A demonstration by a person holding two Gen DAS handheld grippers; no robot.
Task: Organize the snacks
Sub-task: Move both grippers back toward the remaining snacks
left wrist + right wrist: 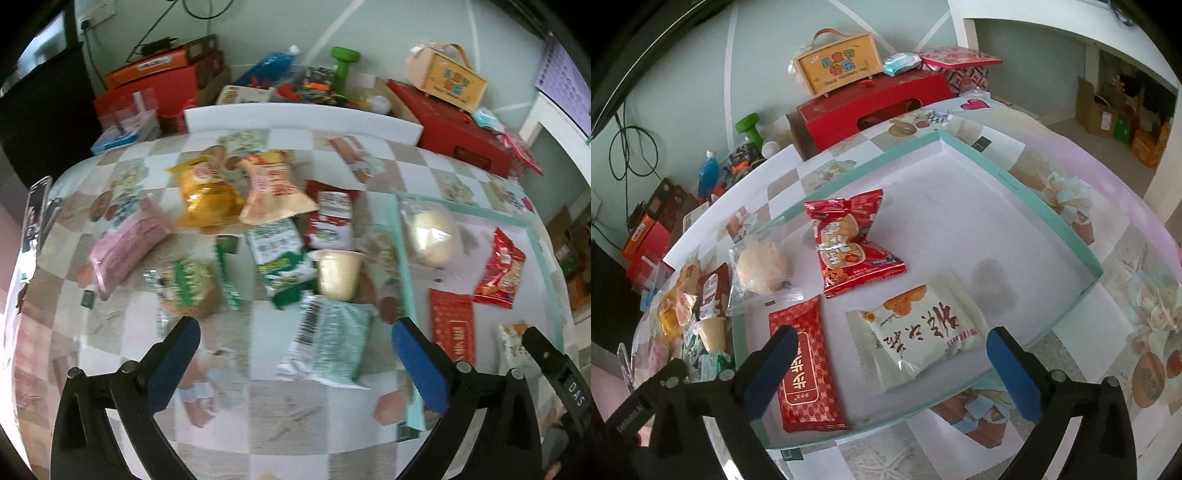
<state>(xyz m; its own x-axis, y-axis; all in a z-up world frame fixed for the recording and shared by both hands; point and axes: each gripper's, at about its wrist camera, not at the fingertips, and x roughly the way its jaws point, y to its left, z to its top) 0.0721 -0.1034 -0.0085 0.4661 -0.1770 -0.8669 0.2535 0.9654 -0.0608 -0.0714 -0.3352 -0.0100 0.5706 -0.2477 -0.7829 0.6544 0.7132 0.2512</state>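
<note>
Broadly, a table spread with a checked cloth (280, 417) was seen, and on it a shallow tray with a mint-green rim (1067, 236) into which part of the snacks had already been gathered: a crumpled red packet (851, 240), a flat red packet (805, 369), a white packet with dark lettering (919, 332) and a clear-wrapped bun (761, 267). The loose pile was left beside the tray, among it a yellow bag (205, 192), a peach bag (271, 190), a pink packet (127, 242), a green-and-white packet (280, 258), a pale cup (338, 273) and a speckled green packet (328, 345). The left gripper (295, 365) was held wide open and empty over the speckled green packet, which lay between its blue pads (421, 369); the right gripper (892, 373) was likewise spread wide, empty, above the tray's near edge. The next pick would probably be best made by lowering the left jaws squarely across the packet's narrow width and closing gently, so that nothing is crushed, then carrying it to bare tray floor. Motion blur made most labels unreadable, the pile hid what lay beneath it, and the tray's near corner was cut off by the gripper bodies.
</note>
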